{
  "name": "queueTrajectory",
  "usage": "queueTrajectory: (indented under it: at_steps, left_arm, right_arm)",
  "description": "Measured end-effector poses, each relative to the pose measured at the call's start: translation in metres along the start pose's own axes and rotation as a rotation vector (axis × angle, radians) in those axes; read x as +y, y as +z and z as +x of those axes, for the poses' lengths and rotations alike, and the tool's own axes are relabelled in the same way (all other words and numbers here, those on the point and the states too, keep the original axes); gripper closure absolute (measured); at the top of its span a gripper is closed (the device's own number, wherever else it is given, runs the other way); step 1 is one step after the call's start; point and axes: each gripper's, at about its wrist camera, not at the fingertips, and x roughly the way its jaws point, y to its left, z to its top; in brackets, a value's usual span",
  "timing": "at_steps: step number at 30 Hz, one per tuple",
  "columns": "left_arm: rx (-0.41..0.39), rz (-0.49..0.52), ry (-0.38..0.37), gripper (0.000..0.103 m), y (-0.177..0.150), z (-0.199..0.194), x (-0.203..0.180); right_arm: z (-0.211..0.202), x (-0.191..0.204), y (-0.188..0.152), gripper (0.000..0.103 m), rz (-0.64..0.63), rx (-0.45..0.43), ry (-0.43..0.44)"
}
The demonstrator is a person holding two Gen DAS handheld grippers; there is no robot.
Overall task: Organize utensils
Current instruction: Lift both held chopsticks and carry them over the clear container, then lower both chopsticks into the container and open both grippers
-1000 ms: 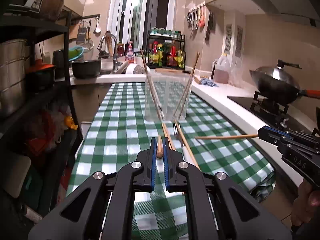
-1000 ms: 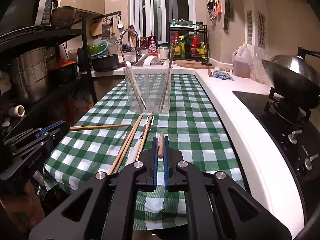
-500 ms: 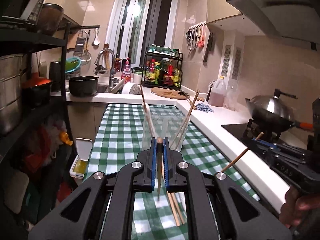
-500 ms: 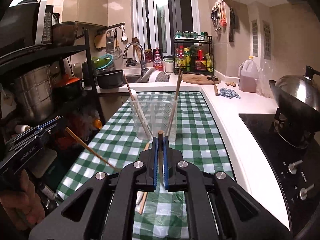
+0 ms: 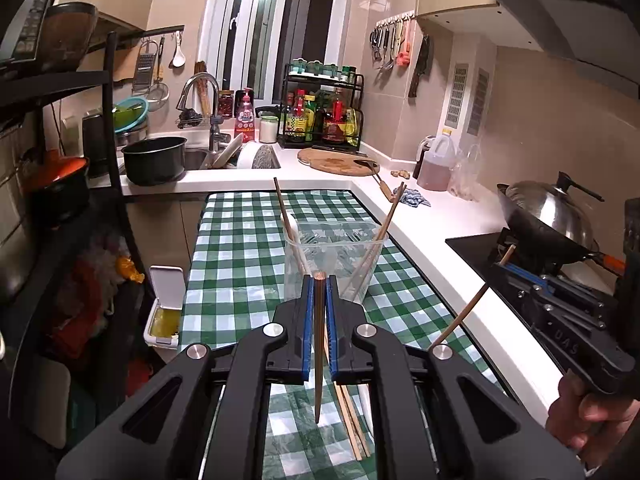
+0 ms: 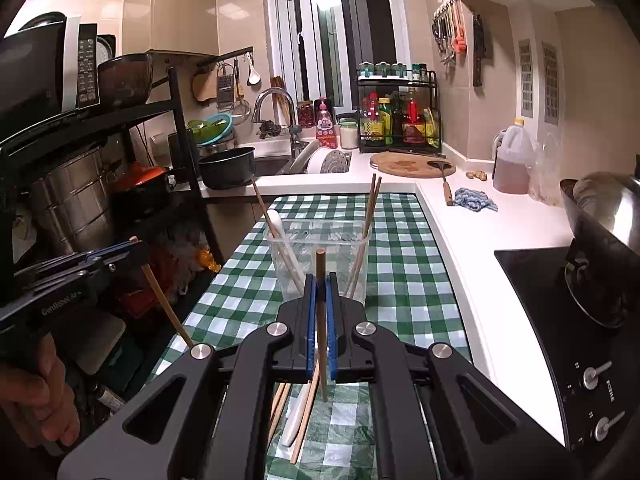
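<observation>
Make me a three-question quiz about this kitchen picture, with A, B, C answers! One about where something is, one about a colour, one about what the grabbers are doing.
1. Where does the clear plastic cup stand?
A. on the checked tablecloth
B. in the sink
C. on the stove

2. What colour are the tablecloth's checks?
A. red and white
B. green and white
C. blue and yellow

3. What is the right gripper doing?
A. open, holding nothing
B. shut on a spoon
C. shut on a chopstick

Answers:
1 A, the cup sits on the cloth, with chopsticks leaning inside.
2 B, green and white squares cover the cloth.
3 C, the blue fingers clamp a brown chopstick, as the left gripper does too.
</observation>
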Motion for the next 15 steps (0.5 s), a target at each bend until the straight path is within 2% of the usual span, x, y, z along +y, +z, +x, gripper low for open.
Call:
queueTrajectory:
  at_steps: [8,15]
  left_arm:
    - [0.021,-0.002,-0.016,0.097,0.014,0.017,0.004]
    - [0.034,-0.018,-0.017,0.097,0.05,0.034,0.023]
  right_arm:
    - [0.007,-0.008,0.02,0.098,0.007,0.0,0.006]
    - [0.017,-0.014,0.046,0.098,-0.006,0.004,0.006]
